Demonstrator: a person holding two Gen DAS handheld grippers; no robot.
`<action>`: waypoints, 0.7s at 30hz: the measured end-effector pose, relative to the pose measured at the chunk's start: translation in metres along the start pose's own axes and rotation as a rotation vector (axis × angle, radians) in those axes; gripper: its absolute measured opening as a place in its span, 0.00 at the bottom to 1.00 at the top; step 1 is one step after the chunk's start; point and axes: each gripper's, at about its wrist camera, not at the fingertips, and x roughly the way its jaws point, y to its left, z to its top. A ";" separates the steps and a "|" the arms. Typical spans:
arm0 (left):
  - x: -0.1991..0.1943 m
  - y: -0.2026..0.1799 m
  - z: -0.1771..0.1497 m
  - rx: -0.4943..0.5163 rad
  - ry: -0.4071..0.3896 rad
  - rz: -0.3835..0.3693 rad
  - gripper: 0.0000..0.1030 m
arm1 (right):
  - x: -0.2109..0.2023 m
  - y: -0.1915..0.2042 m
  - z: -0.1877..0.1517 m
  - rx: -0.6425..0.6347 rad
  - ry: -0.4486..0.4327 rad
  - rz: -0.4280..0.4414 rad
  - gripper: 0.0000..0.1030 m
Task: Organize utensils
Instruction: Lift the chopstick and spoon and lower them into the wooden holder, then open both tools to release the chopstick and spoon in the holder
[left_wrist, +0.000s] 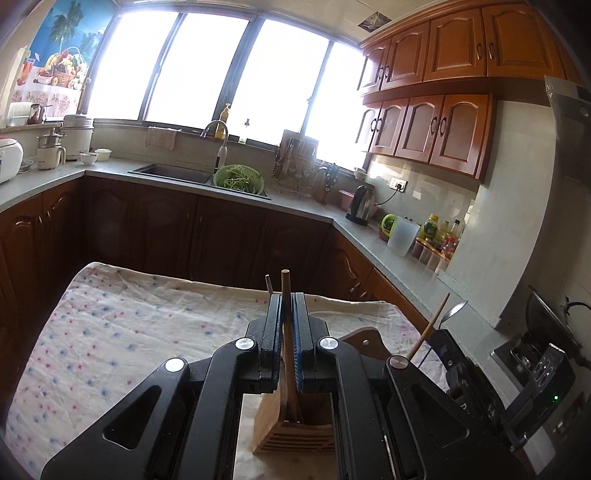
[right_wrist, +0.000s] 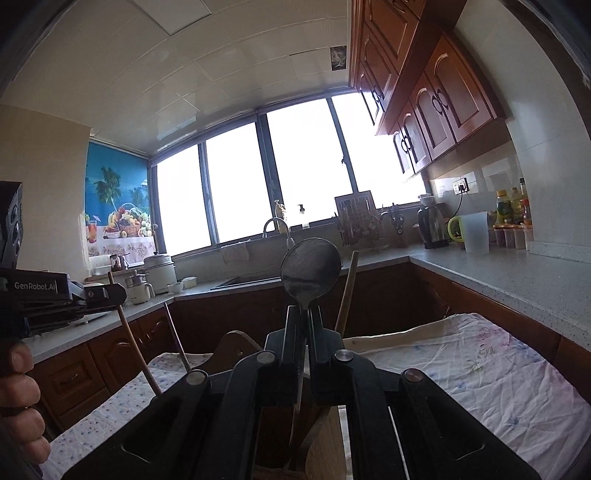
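Observation:
My left gripper (left_wrist: 286, 301) is shut on a wooden chopstick (left_wrist: 286, 332) that stands upright, its lower end inside a slatted wooden utensil holder (left_wrist: 295, 432) on the cloth-covered table (left_wrist: 110, 332). A second chopstick tip (left_wrist: 268, 284) shows just left of the fingers. My right gripper (right_wrist: 303, 314) is shut on the neck of a metal spoon (right_wrist: 311, 267), bowl up, above the same holder (right_wrist: 325, 443). Other chopsticks lean out of the holder in the right wrist view (right_wrist: 347, 291). The left gripper shows at that view's left edge (right_wrist: 92, 295), the right gripper at the left view's right edge (left_wrist: 461, 354).
A floral cloth covers the table (right_wrist: 480, 369). A grey countertop (left_wrist: 369, 243) runs around the kitchen with a sink (left_wrist: 173, 173), a green colander (left_wrist: 239, 179), a kettle (left_wrist: 360, 205), a white pitcher (left_wrist: 402, 236) and bottles (left_wrist: 439, 229). A stove (left_wrist: 535, 365) lies to the right.

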 end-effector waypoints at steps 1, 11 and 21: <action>0.002 0.002 -0.003 -0.008 0.008 -0.005 0.04 | 0.000 -0.002 0.000 -0.007 0.008 0.001 0.04; -0.004 -0.005 -0.004 0.064 0.012 0.004 0.05 | 0.004 -0.006 -0.033 -0.024 0.140 0.000 0.04; 0.001 0.004 -0.003 0.029 0.038 0.001 0.06 | 0.012 -0.011 -0.027 -0.004 0.210 0.017 0.05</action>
